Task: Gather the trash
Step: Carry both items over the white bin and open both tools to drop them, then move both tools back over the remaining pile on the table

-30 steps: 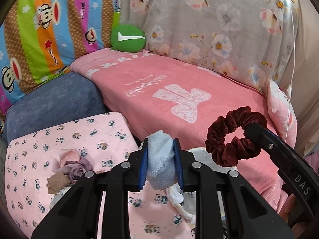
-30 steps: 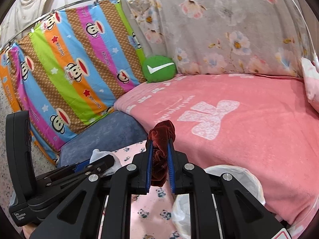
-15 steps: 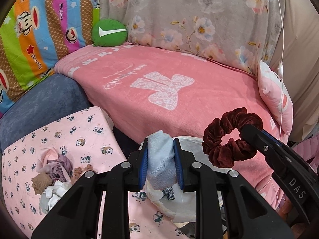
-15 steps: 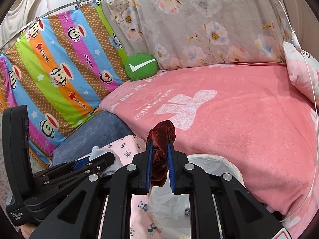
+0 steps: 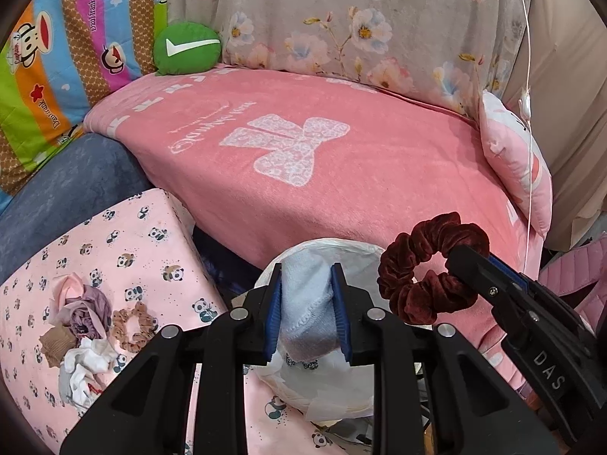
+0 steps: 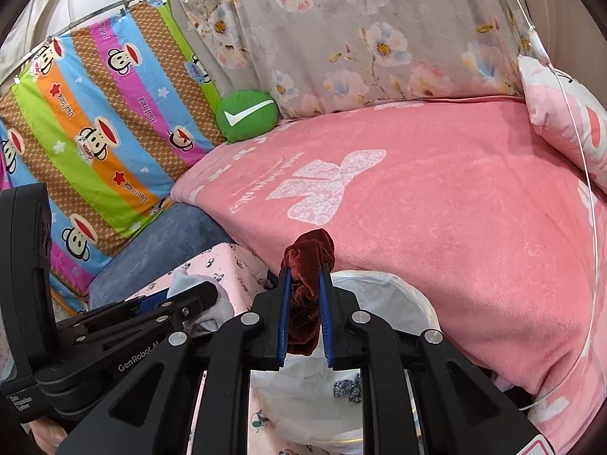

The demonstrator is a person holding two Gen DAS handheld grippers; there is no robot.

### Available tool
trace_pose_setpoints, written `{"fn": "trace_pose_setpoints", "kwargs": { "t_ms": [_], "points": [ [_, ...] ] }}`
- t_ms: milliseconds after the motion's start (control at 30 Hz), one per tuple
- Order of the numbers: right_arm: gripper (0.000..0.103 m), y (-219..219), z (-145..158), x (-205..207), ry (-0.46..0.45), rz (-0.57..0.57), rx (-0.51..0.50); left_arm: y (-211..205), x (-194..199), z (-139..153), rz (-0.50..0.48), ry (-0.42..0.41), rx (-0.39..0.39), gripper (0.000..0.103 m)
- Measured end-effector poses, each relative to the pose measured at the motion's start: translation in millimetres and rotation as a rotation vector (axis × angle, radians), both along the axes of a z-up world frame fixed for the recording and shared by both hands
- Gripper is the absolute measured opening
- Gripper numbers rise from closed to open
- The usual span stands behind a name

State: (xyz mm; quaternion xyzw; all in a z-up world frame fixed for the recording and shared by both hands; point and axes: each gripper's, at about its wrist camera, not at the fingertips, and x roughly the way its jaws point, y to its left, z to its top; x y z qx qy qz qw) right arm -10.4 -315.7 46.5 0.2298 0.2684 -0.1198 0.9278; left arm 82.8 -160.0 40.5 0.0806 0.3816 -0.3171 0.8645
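We see a bed under a pink fleece blanket with a white bow print [image 5: 303, 159], a round green cushion with a white tick [image 5: 186, 48] on its far corner, and a pink pillow [image 5: 516, 167] resting at its opposite edge.

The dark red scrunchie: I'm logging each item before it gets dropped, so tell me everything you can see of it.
The dark red scrunchie is a ruffled ring of velvety, deep maroon fabric with an open hole in the middle. The right gripper is shut on one side of the loop, blue pads pressing the fabric flat, so the rest of the ring stands free beyond the fingertips. It hangs in the air above the white-lined trash bin, in front of the pink blanket. Nothing but the pads appears to touch it.
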Motion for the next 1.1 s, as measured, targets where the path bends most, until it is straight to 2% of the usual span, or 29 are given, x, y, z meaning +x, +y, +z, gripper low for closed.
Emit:
{"fn": "trace_pose_setpoints", "kwargs": {
  "t_ms": [200, 267, 367, 400, 500, 533, 833, 1100],
  "points": [
    [0.016, -3.3, -6.3, -1.1, 0.011, -0.007, 0.003, -4.4, -0.4, -4.6, -0.007, 0.011, 0.003, 0.025],
    [0.019, -3.4, -6.5, -0.3, 0.013, -0.008, 0.002, -5.5, -0.1, -5.8, -0.009, 0.018, -0.001, 0.026],
    [0.020, -4.2, -7.4, 0.1, 0.012, -0.016, 0.011, -5.6, 1.5, -6.8, -0.006, 0.024, -0.005, 0.029],
    [0.020, -4.4, -7.5, 0.3, 0.013, -0.019, 0.012, -5.3, 1.6, -6.9, 0.000, 0.023, -0.006, 0.035],
    [0.025, -5.2, -6.6, -0.4, 0.009, -0.029, 0.015, -2.9, 1.4, -4.7, 0.030, 0.004, -0.006, 0.062],
    [0.025, -5.4, -5.9, -1.1, 0.006, -0.033, 0.015, -2.0, 1.5, -3.9, 0.039, -0.004, -0.008, 0.067],
    [0.032, -1.5, 0.3, -3.9, -0.007, -0.029, -0.001, 7.9, 5.2, -2.6, 0.069, -0.002, -0.021, 0.068],
    [0.033, 11.4, 2.2, -0.1, -0.006, 0.003, -0.006, 22.4, 5.6, -0.1, 0.100, -0.004, -0.034, 0.068]
  ]
}}
